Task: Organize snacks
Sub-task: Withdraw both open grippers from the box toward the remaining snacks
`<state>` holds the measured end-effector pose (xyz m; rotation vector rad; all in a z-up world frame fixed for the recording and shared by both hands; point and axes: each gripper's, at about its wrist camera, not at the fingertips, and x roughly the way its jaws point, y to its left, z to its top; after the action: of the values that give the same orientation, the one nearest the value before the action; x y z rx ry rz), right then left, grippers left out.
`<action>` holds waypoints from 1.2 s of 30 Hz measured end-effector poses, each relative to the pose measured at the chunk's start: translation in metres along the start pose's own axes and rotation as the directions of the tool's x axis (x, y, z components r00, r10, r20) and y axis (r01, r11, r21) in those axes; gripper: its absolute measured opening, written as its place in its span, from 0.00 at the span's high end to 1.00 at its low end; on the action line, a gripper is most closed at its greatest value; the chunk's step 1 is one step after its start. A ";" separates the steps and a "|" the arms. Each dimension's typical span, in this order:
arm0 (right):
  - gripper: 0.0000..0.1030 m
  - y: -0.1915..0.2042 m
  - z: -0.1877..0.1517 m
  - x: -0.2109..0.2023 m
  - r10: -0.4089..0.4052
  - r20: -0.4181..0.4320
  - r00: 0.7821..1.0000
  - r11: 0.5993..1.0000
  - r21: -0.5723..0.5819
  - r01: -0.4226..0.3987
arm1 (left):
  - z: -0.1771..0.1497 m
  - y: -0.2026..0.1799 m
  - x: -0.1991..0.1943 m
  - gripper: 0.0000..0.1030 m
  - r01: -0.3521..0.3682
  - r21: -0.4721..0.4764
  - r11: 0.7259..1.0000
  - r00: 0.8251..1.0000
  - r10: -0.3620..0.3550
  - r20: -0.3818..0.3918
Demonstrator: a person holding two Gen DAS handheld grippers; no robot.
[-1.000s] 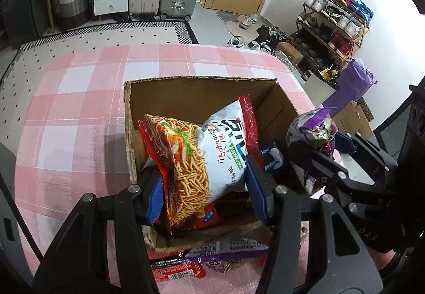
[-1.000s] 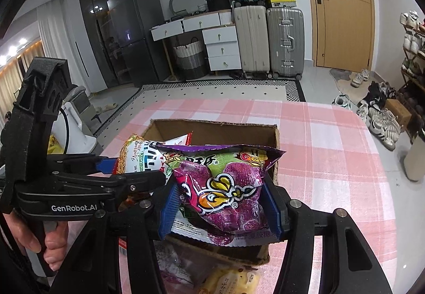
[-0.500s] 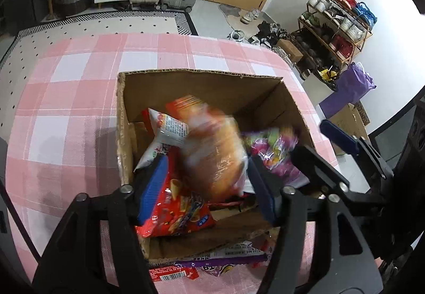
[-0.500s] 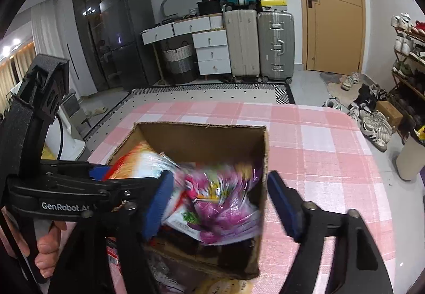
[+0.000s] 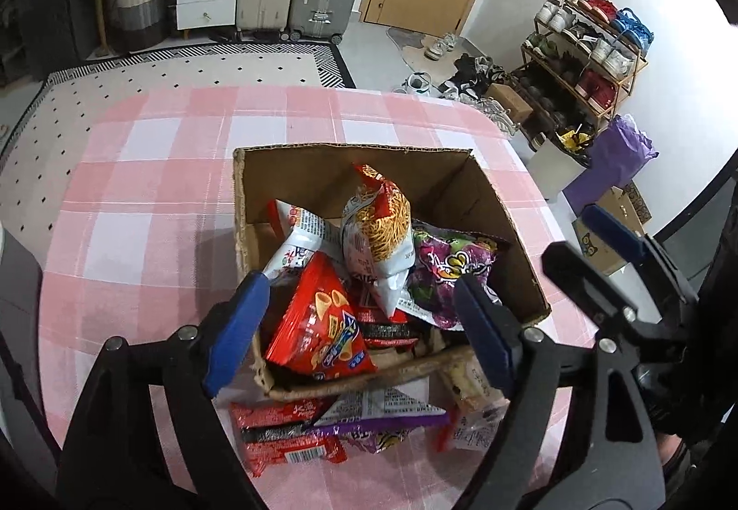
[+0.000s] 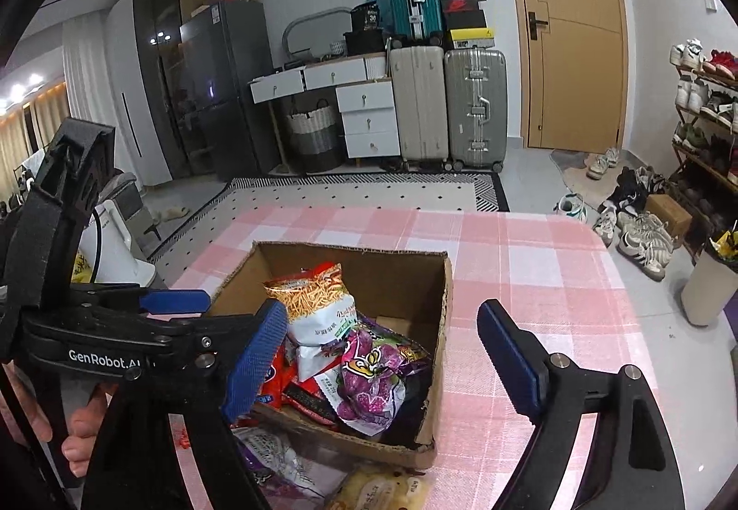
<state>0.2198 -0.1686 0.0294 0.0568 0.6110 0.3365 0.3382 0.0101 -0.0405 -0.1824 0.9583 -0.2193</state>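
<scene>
Inside the cardboard box point(image 5: 286, 196) lie the noodle-snack bag point(image 5: 378, 233) and purple bag point(image 5: 443, 275); left gripper point(image 5: 364, 325) and right gripper point(image 6: 383, 353), empty, jaws opening; several packets point(image 5: 295, 431) remain just outside the box.

The open cardboard box point(image 5: 369, 173) stands just ahead of the tool, below its fingertips. Inside, a noodle-snack bag point(image 5: 376, 233) leans upright on the pile. A purple snack bag point(image 5: 443, 275) lies right of it, a red cone-snack bag point(image 5: 323, 325) at the near left. More packets point(image 5: 332, 427) lie flat outside, against the near wall.
</scene>
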 end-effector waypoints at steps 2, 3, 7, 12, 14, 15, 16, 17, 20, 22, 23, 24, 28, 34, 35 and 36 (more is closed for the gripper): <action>0.16 -0.001 0.000 -0.009 -0.002 0.013 1.000 1.000 0.003 0.002 | -0.003 -0.001 -0.008 0.22 -0.004 -0.001 1.000 1.000 0.004 0.007; 0.16 -0.001 0.001 -0.012 -0.002 0.017 1.000 1.000 0.003 0.002 | -0.004 -0.001 -0.011 0.22 -0.007 -0.001 1.000 1.000 0.007 0.011; 0.16 -0.004 0.000 -0.032 -0.001 0.048 0.999 1.000 0.018 0.000 | -0.011 -0.002 -0.027 0.22 -0.015 0.002 1.000 1.000 0.015 0.023; 0.13 -0.010 -0.003 -0.055 -0.011 0.072 0.997 0.999 0.037 0.009 | -0.024 -0.004 -0.048 0.21 -0.035 0.011 0.999 0.998 0.035 0.049; 0.13 -0.011 -0.007 -0.063 -0.018 0.076 0.997 0.999 0.043 0.015 | -0.033 -0.007 -0.056 0.21 -0.041 0.013 0.999 0.997 0.040 0.061; 0.13 -0.012 -0.009 -0.068 -0.019 0.078 0.997 0.999 0.047 0.015 | -0.037 -0.008 -0.059 0.20 -0.043 0.014 0.999 0.997 0.042 0.064; 0.13 -0.012 -0.010 -0.071 -0.018 0.079 0.997 0.999 0.049 0.014 | -0.042 -0.009 -0.061 0.20 -0.044 0.015 0.999 0.997 0.043 0.067; 0.13 -0.012 -0.013 -0.075 -0.014 0.080 0.997 0.999 0.053 0.009 | -0.047 -0.010 -0.064 0.20 -0.048 0.014 0.999 0.997 0.046 0.069; 0.11 -0.009 -0.021 -0.085 -0.016 0.080 0.997 0.999 0.048 0.012 | -0.058 -0.007 -0.068 0.16 -0.079 -0.004 0.997 0.995 0.079 0.068; 0.11 -0.008 -0.024 -0.089 -0.011 0.079 0.997 0.999 0.043 0.008 | -0.063 -0.004 -0.069 0.15 -0.077 -0.012 0.997 0.995 0.077 0.067; 0.11 -0.008 -0.027 -0.092 -0.007 0.080 0.997 0.999 0.037 0.005 | -0.066 -0.002 -0.071 0.15 -0.080 -0.018 0.997 0.995 0.081 0.067; 0.11 -0.007 -0.028 -0.094 -0.006 0.082 0.997 0.999 0.032 0.003 | -0.069 -0.001 -0.073 0.15 -0.081 -0.021 0.997 0.994 0.082 0.066; 0.10 -0.005 -0.038 -0.102 0.001 0.078 0.997 0.999 0.034 -0.003 | -0.077 0.002 -0.077 0.09 -0.091 -0.023 0.996 0.993 0.093 0.073; 0.09 -0.008 -0.060 -0.097 -0.023 0.016 1.000 0.999 0.047 0.022 | -0.083 0.016 -0.082 0.01 -0.148 -0.071 0.986 0.983 0.155 0.103; 0.09 -0.008 -0.065 -0.094 -0.021 0.003 1.000 0.998 0.051 0.021 | -0.085 0.018 -0.082 0.01 -0.145 -0.077 0.986 0.983 0.153 0.101; 0.09 -0.009 -0.068 -0.091 -0.017 -0.009 1.000 0.998 0.055 0.018 | -0.085 0.018 -0.082 0.01 -0.145 -0.079 0.986 0.983 0.153 0.101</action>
<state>0.1134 -0.2101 0.0228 0.1031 0.6285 0.3030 0.2242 0.0444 -0.0286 -0.1848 0.8694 -0.0369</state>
